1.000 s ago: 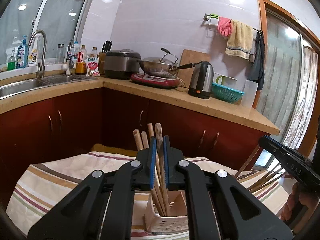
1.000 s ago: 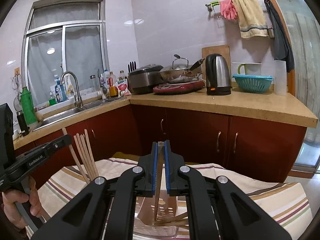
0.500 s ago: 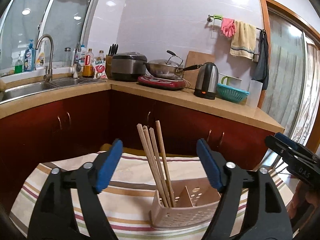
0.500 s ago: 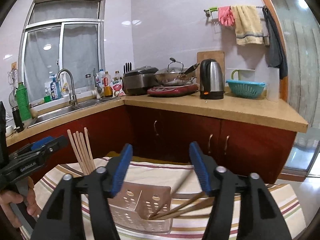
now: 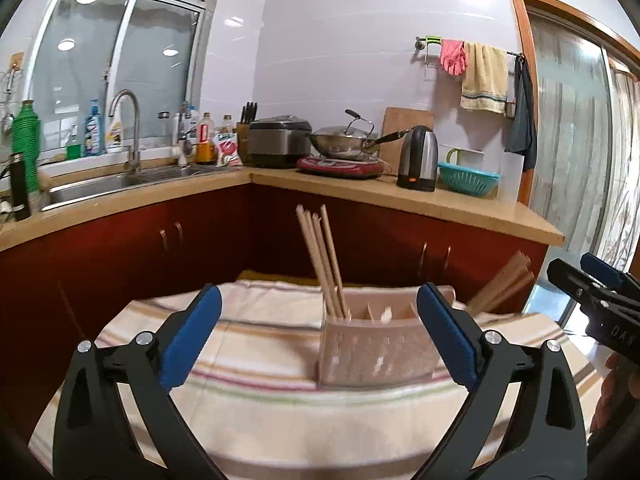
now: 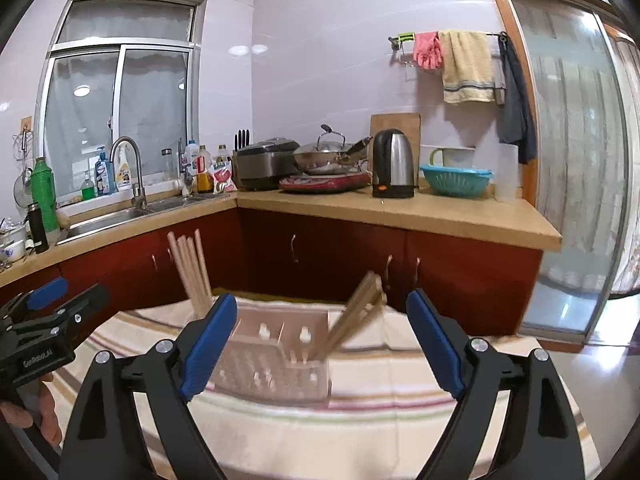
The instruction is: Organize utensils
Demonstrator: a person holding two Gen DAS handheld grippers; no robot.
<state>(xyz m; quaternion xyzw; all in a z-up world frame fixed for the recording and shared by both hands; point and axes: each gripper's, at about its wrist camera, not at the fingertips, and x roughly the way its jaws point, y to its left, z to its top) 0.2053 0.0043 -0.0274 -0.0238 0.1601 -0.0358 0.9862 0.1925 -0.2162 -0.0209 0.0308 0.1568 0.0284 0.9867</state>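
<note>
A pale perforated utensil holder [image 5: 376, 346] [image 6: 272, 354] stands on a striped cloth. Several wooden chopsticks [image 5: 324, 264] [image 6: 191, 270] stand upright in its left compartment. Another bundle of chopsticks [image 6: 354, 316] [image 5: 500, 288] leans out to the right from its right compartment. My left gripper [image 5: 320, 336] is wide open and empty, pulled back in front of the holder. My right gripper [image 6: 320, 344] is wide open and empty, also in front of the holder. Each gripper shows at the edge of the other's view, the right one [image 5: 600, 304] and the left one [image 6: 44, 320].
The striped cloth [image 5: 260, 400] covers a small table. Behind it run dark red cabinets [image 5: 200, 240] under an L-shaped counter [image 6: 440, 216] with a sink [image 5: 100, 184], rice cooker, wok, kettle [image 6: 394, 168] and teal basket. A glass door [image 6: 580, 160] is at the right.
Both grippers opened, let go of their chopsticks and drew back from the holder. The chopsticks now rest in the holder, one bundle upright, one leaning right.
</note>
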